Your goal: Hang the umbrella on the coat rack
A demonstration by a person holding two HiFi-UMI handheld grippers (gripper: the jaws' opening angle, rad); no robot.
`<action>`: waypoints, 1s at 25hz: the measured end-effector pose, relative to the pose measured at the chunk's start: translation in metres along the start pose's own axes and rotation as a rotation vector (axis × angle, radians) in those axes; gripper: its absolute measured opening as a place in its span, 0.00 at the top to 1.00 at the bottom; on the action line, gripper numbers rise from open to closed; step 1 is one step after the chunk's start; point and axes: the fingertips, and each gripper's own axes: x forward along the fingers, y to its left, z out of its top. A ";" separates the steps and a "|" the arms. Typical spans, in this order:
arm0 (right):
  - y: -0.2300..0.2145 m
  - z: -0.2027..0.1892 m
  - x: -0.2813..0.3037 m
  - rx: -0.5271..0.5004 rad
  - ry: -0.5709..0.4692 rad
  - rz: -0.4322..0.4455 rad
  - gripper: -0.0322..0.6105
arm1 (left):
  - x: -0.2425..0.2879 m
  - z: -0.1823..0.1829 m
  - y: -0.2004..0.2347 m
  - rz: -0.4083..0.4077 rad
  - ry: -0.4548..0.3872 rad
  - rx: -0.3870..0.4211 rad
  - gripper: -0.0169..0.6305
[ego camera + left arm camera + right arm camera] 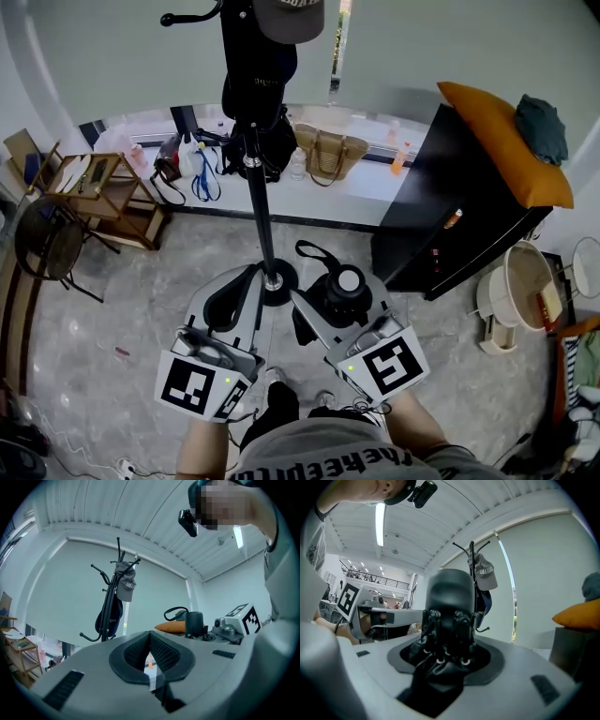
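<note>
Right claw [309,314] clamped on the folded black umbrella [345,284], which stands between its jaws just right of the coat rack [263,220]. Left claw [249,279] closed, empty, left of the rack's base.

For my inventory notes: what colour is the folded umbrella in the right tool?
The umbrella is black; the right gripper view shows it best.

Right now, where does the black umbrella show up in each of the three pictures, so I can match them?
Head view: the umbrella is low centre, held by the right gripper.
Left gripper view: right of centre, handle and strap loop poking up.
Right gripper view: dead centre, clamped between the fingers.
Shared landmark: the coat rack with a cap, seen in all three views.
</note>
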 end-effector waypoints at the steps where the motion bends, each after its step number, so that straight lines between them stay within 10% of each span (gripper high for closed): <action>1: 0.000 0.001 0.004 0.001 0.000 -0.004 0.58 | 0.001 0.000 0.004 -0.005 0.000 0.001 0.95; 25: -0.004 0.002 0.072 -0.005 0.015 -0.097 0.58 | 0.024 -0.005 0.074 -0.091 -0.013 -0.015 0.95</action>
